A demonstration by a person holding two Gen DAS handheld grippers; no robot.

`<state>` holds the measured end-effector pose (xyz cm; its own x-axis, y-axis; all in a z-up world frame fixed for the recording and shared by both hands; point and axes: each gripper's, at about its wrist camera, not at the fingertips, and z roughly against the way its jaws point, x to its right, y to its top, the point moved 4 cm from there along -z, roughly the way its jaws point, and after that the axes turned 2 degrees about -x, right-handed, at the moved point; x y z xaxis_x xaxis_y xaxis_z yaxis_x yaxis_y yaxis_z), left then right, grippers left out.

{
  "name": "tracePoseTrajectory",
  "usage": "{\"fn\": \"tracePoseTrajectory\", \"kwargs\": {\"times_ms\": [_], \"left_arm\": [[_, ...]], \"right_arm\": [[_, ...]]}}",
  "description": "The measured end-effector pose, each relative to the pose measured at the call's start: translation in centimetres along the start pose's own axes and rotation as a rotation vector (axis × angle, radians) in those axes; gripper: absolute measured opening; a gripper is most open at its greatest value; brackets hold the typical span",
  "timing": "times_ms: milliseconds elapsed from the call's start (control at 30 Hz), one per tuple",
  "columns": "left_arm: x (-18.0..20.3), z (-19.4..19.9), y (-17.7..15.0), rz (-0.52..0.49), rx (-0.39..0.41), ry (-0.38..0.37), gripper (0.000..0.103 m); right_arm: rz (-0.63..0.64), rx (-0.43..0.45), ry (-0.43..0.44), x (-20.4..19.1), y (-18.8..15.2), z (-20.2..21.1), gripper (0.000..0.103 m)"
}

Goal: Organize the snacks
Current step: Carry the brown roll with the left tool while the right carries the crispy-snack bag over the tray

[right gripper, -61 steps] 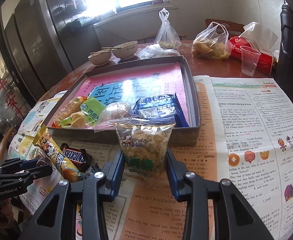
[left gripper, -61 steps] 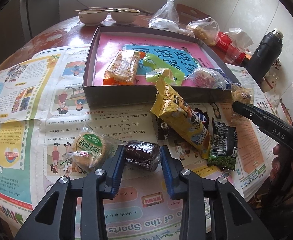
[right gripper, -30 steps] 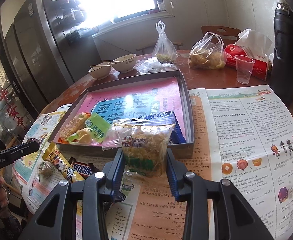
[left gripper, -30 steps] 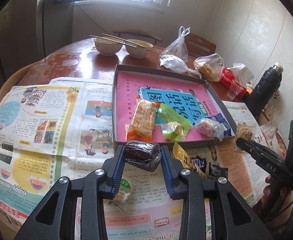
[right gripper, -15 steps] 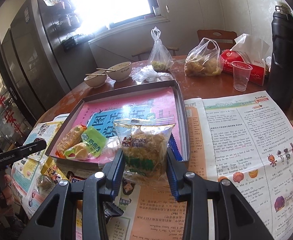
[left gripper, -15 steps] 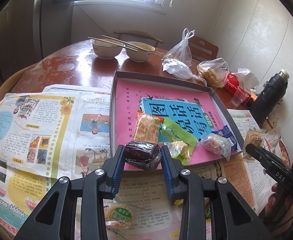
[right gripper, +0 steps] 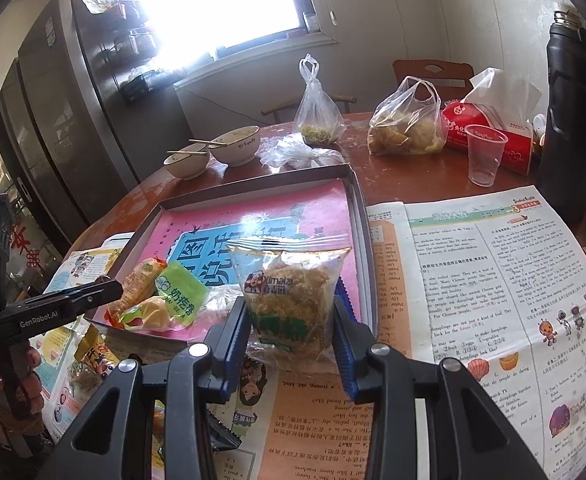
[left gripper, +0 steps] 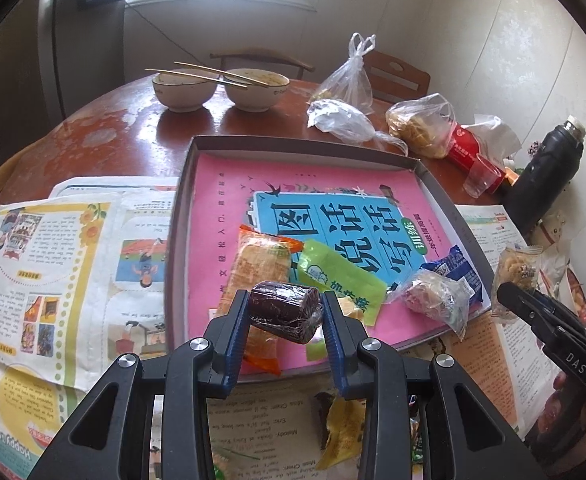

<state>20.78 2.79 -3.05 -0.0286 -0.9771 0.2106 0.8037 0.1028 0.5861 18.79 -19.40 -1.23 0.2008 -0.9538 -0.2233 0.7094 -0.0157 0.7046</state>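
Observation:
My left gripper [left gripper: 286, 314] is shut on a dark brown wrapped roll snack [left gripper: 285, 311] and holds it above the near edge of the grey box [left gripper: 181, 208] with the pink liner. My right gripper [right gripper: 292, 322] is shut on a clear Ximaizi snack bag [right gripper: 289, 292], held above the box's near right corner [right gripper: 367, 280]. In the box lie an orange cracker pack [left gripper: 259, 268], a green packet [left gripper: 339, 274], a clear-wrapped pastry [left gripper: 433, 300] and a blue packet [left gripper: 455, 266]. The right gripper also shows in the left wrist view [left gripper: 541, 320].
Newspaper [left gripper: 53, 248] covers the round table. A yellow snack bag [left gripper: 343, 428] lies in front of the box. Two bowls with chopsticks [left gripper: 217, 84], plastic bags [left gripper: 421, 124], a plastic cup [right gripper: 485, 154], a red tissue pack [right gripper: 493, 128] and a black flask [right gripper: 573, 112] stand behind.
Both grippers have lifted and moved forward towards the box with their snacks. The left gripper's roll now hangs over the box's near edge.

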Motion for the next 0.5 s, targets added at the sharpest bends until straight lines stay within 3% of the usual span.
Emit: {"fn": "tracePoseTrajectory", "kwargs": {"times_ms": [500], "left_arm": [[1.5, -2.0, 0.4, -0.016, -0.029, -0.016, 0.036]], "right_arm": [[-0.009, 0.006, -0.021, 0.9, 0.6, -0.6, 0.04]]}}
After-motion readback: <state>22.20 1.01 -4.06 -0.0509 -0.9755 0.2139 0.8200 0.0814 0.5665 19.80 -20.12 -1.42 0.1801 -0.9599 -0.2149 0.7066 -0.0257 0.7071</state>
